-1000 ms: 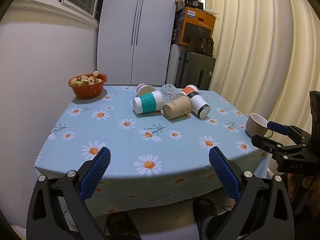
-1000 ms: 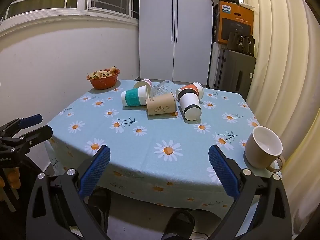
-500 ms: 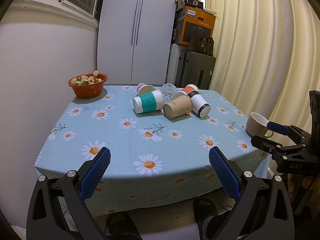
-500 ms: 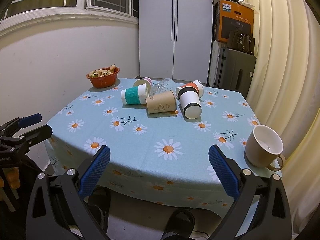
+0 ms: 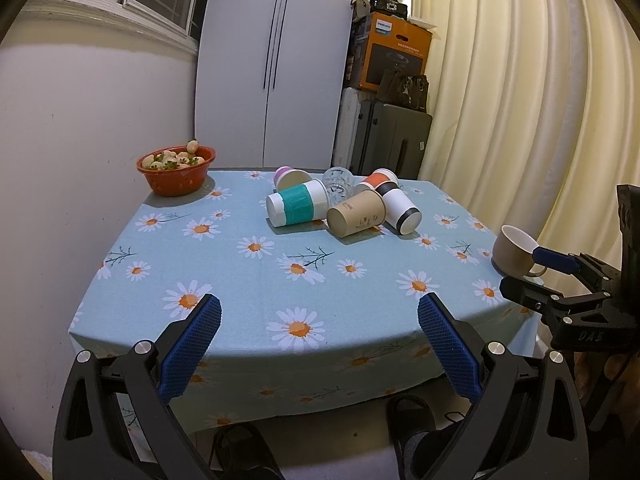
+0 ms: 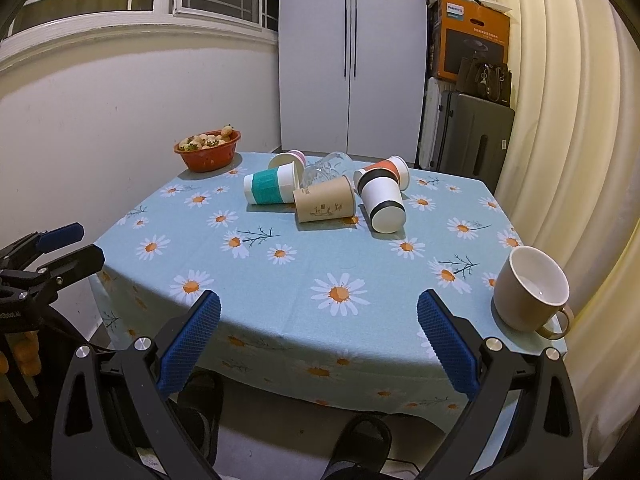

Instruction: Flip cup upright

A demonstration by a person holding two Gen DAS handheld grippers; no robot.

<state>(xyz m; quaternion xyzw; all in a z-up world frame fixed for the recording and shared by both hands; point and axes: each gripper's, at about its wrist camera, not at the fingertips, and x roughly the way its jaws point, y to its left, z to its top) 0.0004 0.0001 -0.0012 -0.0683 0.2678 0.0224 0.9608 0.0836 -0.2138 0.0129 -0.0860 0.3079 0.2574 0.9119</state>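
Both claws are being held off the near edge of the table, over the floor: the left gripper is spread wide with nothing between its blue pads, touching nothing, and the right gripper is likewise released wide and empty. Each is being seen from the other's camera, at the frame edge beside the table. Beyond them, a cluster of toppled cups is lying at the far middle of the daisy tablecloth. The teal-banded cup is lying on its side, long axis running left to right, base toward the left. The brown paper cup is lying touching it, axis also roughly left to right, mouth toward the right in the right wrist view. The black-banded white cup is lying with its axis pointing toward the cameras, base nearest. Behind these, an orange-banded cup, a pink cup and a clear glass are also lying tipped, crowded together. A tan mug is standing upright at the near right corner, handle toward the table edge, just beside the right gripper. A red bowl of fruit is sitting at the far left corner. Slippered feet are being seen below the table.
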